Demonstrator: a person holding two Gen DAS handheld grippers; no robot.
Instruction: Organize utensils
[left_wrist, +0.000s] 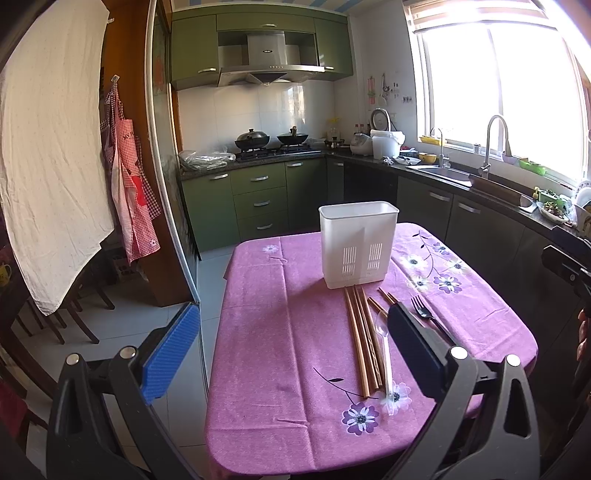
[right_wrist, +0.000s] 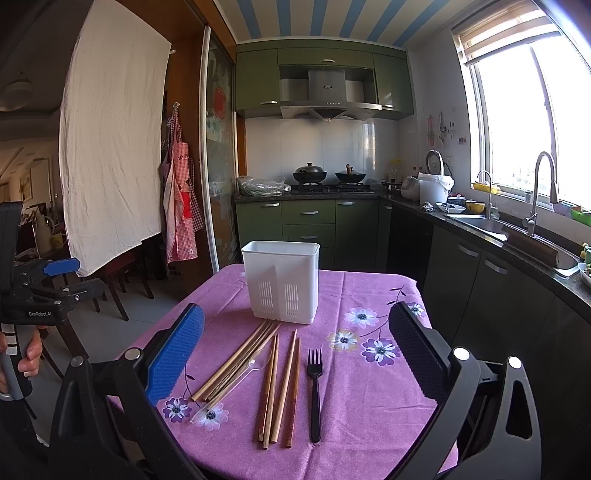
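Right wrist view: we hold both grippers, right gripper (right_wrist: 295, 354) and left gripper (left_wrist: 291, 354), spread and empty. Chopsticks (right_wrist: 275, 384), spoon (right_wrist: 236, 384) and fork (right_wrist: 314, 391) lie just before the caddy (right_wrist: 280, 282). No pick begun; next likely needs a chopstick pinch.

Purple cloth printed with violet and white flowers (right_wrist: 369, 387) covers my table. White slotted plastic holder (right_wrist: 280, 280) at twelve o'clock; brown wooden chopsticks (right_wrist: 275, 387); black plastic fork (right_wrist: 314, 391) at three o'clock of them; clear plastic spoon (right_wrist: 240, 380).
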